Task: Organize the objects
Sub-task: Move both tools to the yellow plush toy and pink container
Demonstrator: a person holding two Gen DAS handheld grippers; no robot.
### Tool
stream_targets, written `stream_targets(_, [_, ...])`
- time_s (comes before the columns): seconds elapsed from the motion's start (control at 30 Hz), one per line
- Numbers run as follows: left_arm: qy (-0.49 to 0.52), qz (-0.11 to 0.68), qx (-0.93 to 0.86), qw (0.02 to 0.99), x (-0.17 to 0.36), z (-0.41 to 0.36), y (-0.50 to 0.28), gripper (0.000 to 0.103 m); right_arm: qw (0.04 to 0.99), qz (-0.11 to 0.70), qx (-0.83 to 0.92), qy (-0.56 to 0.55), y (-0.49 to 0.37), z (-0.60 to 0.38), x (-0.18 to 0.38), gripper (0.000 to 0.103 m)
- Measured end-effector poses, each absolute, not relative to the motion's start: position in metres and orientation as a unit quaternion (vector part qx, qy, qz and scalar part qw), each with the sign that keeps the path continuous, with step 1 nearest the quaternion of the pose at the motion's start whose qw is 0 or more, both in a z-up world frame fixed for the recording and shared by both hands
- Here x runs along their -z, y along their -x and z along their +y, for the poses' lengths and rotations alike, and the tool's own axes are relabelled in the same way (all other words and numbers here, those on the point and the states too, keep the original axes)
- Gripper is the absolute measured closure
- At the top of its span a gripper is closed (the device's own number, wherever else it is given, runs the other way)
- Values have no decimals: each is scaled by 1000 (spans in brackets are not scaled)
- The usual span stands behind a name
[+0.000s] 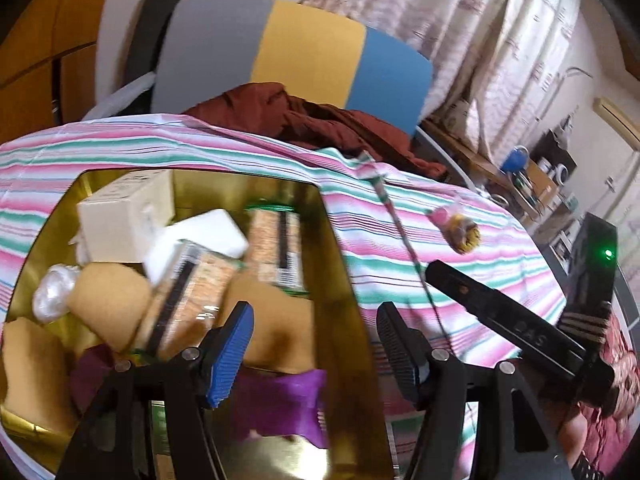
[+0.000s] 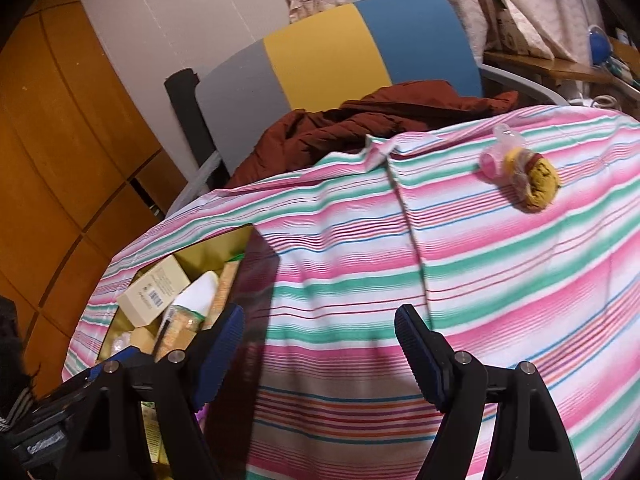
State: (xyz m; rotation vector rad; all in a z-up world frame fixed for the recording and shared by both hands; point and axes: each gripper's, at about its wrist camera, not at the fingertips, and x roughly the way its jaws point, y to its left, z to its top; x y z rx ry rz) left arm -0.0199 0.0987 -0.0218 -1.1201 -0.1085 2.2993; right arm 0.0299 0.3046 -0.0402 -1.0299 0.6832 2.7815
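A gold box (image 1: 338, 256) stands on the striped cloth (image 1: 460, 280), filled with a white carton (image 1: 120, 216), cracker packs (image 1: 276, 240), tan sponges (image 1: 108, 300) and a purple pouch (image 1: 280, 404). My left gripper (image 1: 314, 352) is open and empty over the box's right edge. The right gripper's body (image 1: 520, 328) shows to its right. A wrapped brown and yellow item with a pink end (image 2: 524, 176) lies alone on the cloth (image 2: 480, 280) at the far right. It also shows in the left wrist view (image 1: 460, 230). My right gripper (image 2: 318, 352) is open and empty above the cloth, right of the box (image 2: 216, 248).
A grey, yellow and blue chair back (image 2: 340, 52) stands behind the table with a dark red jacket (image 2: 360, 120) on it. Wooden cabinets (image 2: 48, 140) are at the left. A cluttered shelf (image 1: 532, 176) and curtains are at the right.
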Motion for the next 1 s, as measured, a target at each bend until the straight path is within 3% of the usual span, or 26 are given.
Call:
stream_targets(0.6, [427,35,-826,367,27,169,-18,38,140,198,-905,350,-55,384,66,25])
stream_targets(1.0, [439,58,-816,373,33,188,-25,38,215,161,-901,342,-11,479,56,22])
